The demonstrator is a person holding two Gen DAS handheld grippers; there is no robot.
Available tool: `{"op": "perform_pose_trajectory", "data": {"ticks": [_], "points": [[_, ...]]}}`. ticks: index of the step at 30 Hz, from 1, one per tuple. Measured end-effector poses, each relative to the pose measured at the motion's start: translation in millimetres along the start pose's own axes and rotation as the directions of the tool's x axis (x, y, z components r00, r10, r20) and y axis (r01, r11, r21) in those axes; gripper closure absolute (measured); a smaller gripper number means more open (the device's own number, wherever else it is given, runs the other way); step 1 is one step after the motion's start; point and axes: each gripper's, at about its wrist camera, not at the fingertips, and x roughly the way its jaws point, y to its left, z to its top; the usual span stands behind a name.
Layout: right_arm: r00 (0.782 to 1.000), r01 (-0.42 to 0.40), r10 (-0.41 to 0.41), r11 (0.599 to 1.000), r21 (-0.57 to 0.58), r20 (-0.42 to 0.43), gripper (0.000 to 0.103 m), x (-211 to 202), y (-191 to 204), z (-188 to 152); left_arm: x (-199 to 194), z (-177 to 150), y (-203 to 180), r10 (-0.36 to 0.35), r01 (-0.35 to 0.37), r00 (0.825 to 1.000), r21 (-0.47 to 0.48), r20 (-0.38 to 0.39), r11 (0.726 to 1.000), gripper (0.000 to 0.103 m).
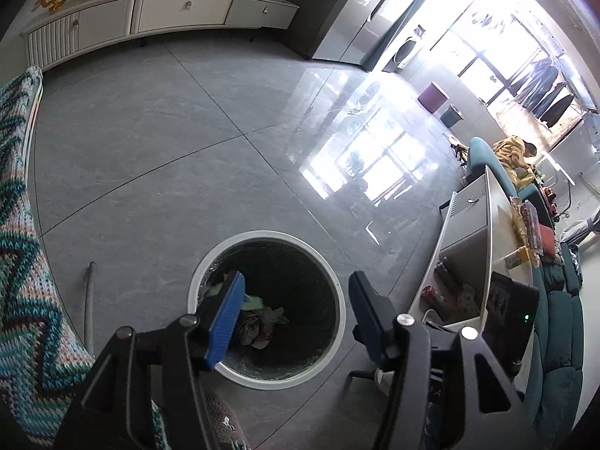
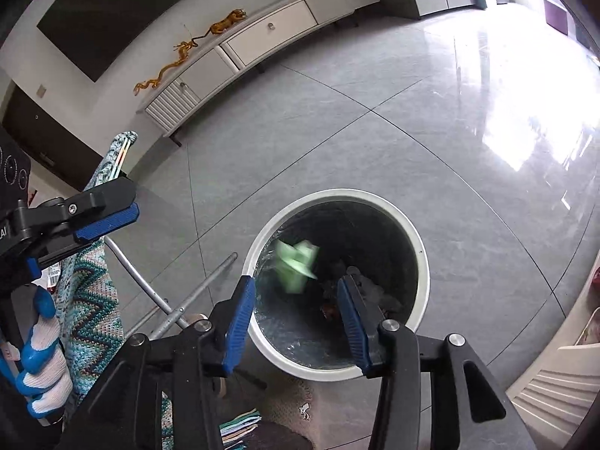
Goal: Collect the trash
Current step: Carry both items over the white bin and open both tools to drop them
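Observation:
A round white-rimmed trash bin point(image 1: 339, 300) with a dark liner stands on the grey tile floor; it also shows in the right wrist view point(image 2: 422, 262). Crumpled trash point(image 1: 262, 318) lies at its bottom. A blurred pale green piece of trash point(image 2: 298, 264) is in mid-air inside the bin's mouth, apart from both fingers. My right gripper point(image 2: 296, 313) is open and empty just above the bin's near rim. My left gripper point(image 1: 296, 315) is open and empty above the bin; it also shows at the left of the right wrist view point(image 2: 108, 210).
A knitted zigzag blanket point(image 1: 22, 262) hangs over a metal-legged chair point(image 2: 165, 292) at the left. A white low cabinet point(image 1: 150, 18) with golden figurines lines the far wall. A white table point(image 1: 498, 232) with snacks and a teal sofa point(image 1: 558, 322) are at the right.

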Motion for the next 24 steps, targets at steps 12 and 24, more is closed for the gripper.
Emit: {"op": "perform_pose_trajectory", "data": {"ticks": [12,24], "points": [[0.991,-0.024,0.033,0.997,-0.069,0.127,0.059,-81.1,27.7,-9.2,-94.9,-16.0,-35.2,0.093,-0.112,0.974,0.085,0.205,0.99,0.047],[0.943,-0.096,0.185,0.947,-0.307,0.276,0.057,-182.6,136.5,-25.2,-253.3,-49.9,-29.1,0.212,-0.251,0.86,0.022,0.465,0.968,0.047]]}}
